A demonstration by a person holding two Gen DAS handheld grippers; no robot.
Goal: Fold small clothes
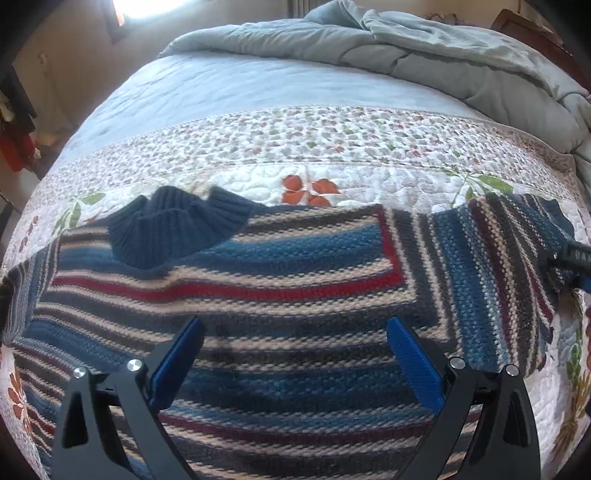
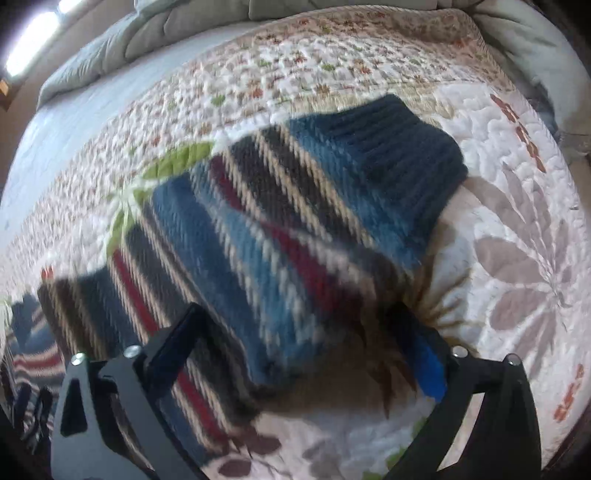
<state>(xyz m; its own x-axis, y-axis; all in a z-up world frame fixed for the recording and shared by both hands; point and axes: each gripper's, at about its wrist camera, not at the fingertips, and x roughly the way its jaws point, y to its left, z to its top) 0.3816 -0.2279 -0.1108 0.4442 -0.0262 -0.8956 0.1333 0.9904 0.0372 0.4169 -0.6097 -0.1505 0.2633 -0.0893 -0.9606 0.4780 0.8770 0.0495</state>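
A small striped knit sweater (image 1: 280, 295) in blue, red, beige and grey lies flat on the quilted bed, its dark blue ribbed collar (image 1: 173, 229) toward the far left. My left gripper (image 1: 295, 343) hovers open and empty just above the sweater's body. The right gripper (image 1: 569, 258) shows at the far right edge, at the sleeve (image 1: 491, 266). In the right wrist view my right gripper (image 2: 299, 343) is wide open around the sleeve (image 2: 258, 236), whose dark blue cuff (image 2: 402, 155) points away. The sleeve looks lifted and blurred.
A floral quilt (image 1: 332, 147) covers the bed; it also shows in the right wrist view (image 2: 517, 258). A rumpled grey-green duvet (image 1: 443, 51) is heaped at the far end. A bright window (image 1: 129, 7) and a wall are beyond the bed.
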